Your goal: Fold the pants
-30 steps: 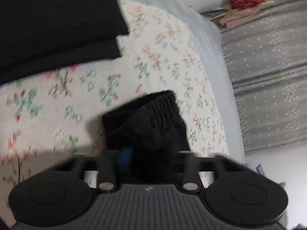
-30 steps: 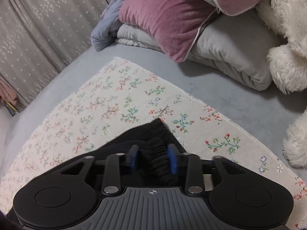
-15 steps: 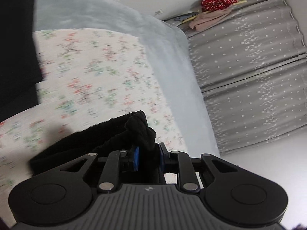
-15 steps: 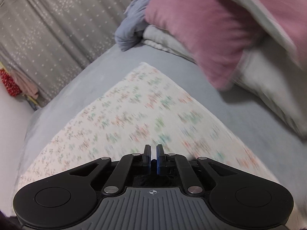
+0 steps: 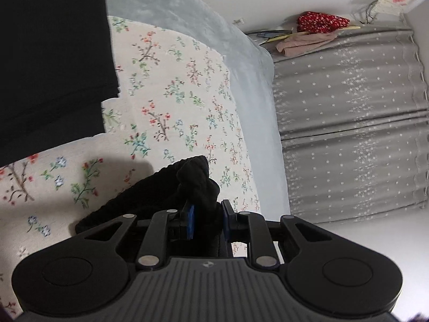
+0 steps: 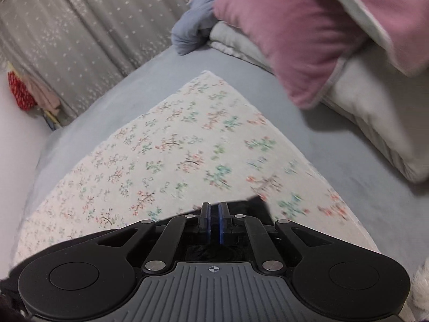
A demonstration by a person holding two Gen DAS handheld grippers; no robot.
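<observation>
One bed with a pale blue sheet [image 6: 150, 80] fills both views, and one floral-print cloth [image 6: 166, 155] is spread on it. Grey star-patterned curtains [image 5: 348, 134] hang along the far side, two panels showing in the left wrist view. At the far right of the bed lie one pink pillow [image 6: 289, 32] and one grey-white pillow [image 6: 370, 102] under it, with one blue-grey bundle of fabric [image 6: 193, 26] to their left. One pair of black pants [image 5: 166, 190] lies on the floral cloth, its near edge lifted; more black fabric [image 5: 51, 53] fills the far left of the left wrist view. The left gripper [image 5: 207, 221] pinches a bunched fold of the pants between its blue pads. The right gripper [image 6: 214, 221] has its fingers pressed nearly together, with black cloth of the pants [image 6: 257, 206] at them and a thin layer seemingly nipped between. One red spotted item [image 5: 321, 21] and one pink garment [image 5: 305, 44] lie far off by the curtain.
</observation>
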